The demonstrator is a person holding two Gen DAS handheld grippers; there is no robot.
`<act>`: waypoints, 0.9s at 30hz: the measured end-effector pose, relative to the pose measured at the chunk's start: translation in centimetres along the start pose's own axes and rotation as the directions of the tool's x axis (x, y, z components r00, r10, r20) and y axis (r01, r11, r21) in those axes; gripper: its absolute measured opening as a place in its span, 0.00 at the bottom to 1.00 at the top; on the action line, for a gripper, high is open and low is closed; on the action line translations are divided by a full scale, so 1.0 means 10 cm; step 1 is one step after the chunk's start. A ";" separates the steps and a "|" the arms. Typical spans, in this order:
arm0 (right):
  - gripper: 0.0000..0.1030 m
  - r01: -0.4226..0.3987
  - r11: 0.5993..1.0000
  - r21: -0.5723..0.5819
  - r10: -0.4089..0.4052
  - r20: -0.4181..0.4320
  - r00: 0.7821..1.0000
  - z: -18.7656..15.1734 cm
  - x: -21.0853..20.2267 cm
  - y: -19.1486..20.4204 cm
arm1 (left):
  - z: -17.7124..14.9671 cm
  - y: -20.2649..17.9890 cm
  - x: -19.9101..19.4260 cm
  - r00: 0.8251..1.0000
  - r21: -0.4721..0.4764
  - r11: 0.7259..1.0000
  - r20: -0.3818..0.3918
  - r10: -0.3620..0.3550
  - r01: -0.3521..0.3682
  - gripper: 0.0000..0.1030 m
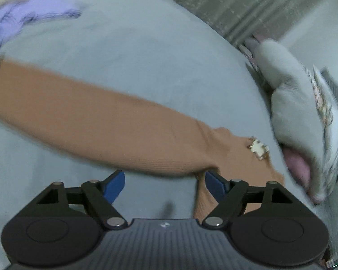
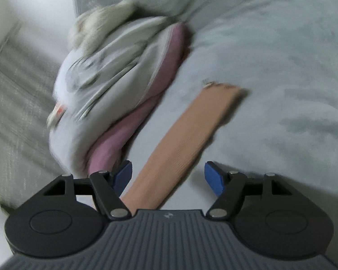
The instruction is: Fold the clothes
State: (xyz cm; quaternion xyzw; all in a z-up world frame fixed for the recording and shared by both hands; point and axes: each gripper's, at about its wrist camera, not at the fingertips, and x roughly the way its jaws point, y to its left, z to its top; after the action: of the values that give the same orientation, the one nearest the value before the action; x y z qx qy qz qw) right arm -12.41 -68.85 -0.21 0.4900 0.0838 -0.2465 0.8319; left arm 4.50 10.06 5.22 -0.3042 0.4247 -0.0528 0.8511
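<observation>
Tan ribbed garment (image 1: pixel 106 121) lying flat as long strip across grey bedsheet (image 1: pixel 135 51), small cream bow (image 1: pixel 259 148) sitting near one end. Pile of folded clothes (image 2: pixel 106 85) resting beside it. Left tool (image 1: pixel 164 184) hovering released, nothing between pads. Right tool (image 2: pixel 167 175) gaping over strip, not pinching it.

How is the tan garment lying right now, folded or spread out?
Partly spread: one long tan sleeve lies flat across the grey bedsheet. The rest of the garment runs out of view, so cannot tell.
</observation>
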 end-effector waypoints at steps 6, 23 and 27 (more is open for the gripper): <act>0.06 0.060 0.992 -0.113 -0.059 0.009 0.998 0.06 0.32 0.08 | 0.16 0.67 0.03 0.984 -0.195 0.981 0.178 0.031 0.005 0.75; 0.16 0.417 0.859 -0.297 -0.294 0.379 0.877 0.32 -0.02 0.46 | 0.49 1.32 -0.44 0.951 -0.323 0.943 0.257 0.174 -0.085 0.50; 0.32 0.448 0.876 -0.181 -0.316 0.486 0.815 0.64 -0.42 0.48 | 0.45 1.21 -0.50 0.978 -0.366 0.930 0.181 0.100 -0.028 0.54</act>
State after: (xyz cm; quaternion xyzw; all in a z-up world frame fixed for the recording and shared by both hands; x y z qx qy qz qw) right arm -14.32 -71.02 8.33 0.2677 0.0252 -0.4998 0.8233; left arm 2.69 23.72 3.89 -0.4450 0.3510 0.0842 0.8196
